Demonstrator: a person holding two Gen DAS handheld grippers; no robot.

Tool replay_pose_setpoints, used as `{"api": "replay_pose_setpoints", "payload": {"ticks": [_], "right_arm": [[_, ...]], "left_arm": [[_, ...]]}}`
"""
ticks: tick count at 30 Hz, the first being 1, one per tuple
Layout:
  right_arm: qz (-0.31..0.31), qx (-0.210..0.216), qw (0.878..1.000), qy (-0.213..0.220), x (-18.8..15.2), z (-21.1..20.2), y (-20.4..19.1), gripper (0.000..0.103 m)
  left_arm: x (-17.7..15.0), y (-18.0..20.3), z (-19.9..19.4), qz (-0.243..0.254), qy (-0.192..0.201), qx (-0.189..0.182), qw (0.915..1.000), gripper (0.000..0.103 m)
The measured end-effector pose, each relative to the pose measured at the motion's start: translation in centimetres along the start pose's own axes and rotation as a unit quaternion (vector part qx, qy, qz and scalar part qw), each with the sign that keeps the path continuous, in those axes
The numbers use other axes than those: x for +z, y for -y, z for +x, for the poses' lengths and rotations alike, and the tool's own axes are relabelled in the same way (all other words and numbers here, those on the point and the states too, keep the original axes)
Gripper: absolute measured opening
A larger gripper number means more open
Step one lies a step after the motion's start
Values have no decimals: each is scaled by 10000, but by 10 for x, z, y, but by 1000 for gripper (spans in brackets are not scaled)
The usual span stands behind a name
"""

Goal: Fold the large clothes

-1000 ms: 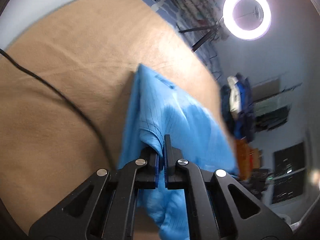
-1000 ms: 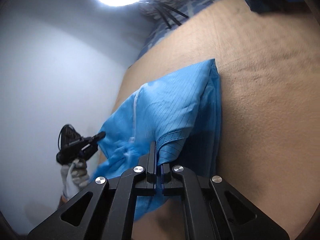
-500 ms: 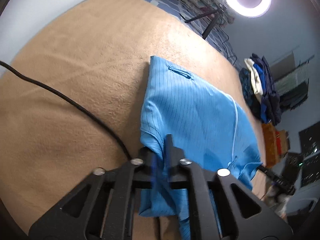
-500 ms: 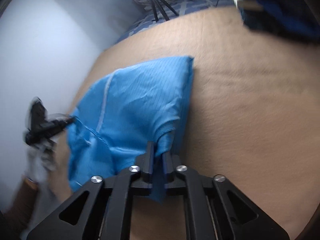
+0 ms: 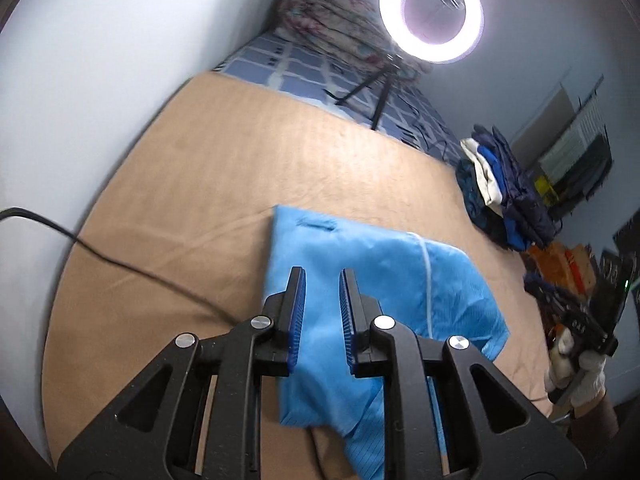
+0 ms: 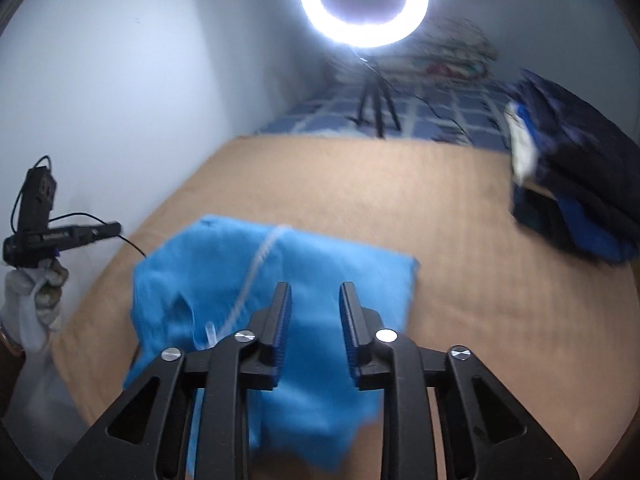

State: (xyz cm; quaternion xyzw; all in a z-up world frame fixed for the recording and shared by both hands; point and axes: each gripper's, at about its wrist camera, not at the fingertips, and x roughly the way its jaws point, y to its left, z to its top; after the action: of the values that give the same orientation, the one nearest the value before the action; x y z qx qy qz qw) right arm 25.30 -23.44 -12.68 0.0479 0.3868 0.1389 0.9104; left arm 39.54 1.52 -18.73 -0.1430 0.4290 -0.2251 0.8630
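I hold both tools released: left tool and right tool hover over the blue garment, which lies folded over on the tan bed; further folds likely remain.

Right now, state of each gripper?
Left gripper: open, holding nothing, above the blue garment.
Right gripper: open, holding nothing, above the same garment.

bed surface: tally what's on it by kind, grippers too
blue garment: 1
pile of dark clothes: 1
ring light on tripod: 1
black cable: 1
grippers: 2, left gripper and right gripper, both open
total: 6
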Motion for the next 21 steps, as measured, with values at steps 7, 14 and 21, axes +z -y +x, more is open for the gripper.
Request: {"api": "replay_pose_setpoints", "payload": {"ticks": [7,14,21], "right_arm": [[29,158,9994,-310,29,78,-3,24],[-431,-2,9942,-986,6,136,-7,24],[-187,56,9942,-1061,-13,112,12,21]], "left_arm": [[26,46,77,482,-315,-46,9983,16],[13,50,158,1073,-990,185,9891,16],[2,22,138,794,-805,76,9936,16]]}}
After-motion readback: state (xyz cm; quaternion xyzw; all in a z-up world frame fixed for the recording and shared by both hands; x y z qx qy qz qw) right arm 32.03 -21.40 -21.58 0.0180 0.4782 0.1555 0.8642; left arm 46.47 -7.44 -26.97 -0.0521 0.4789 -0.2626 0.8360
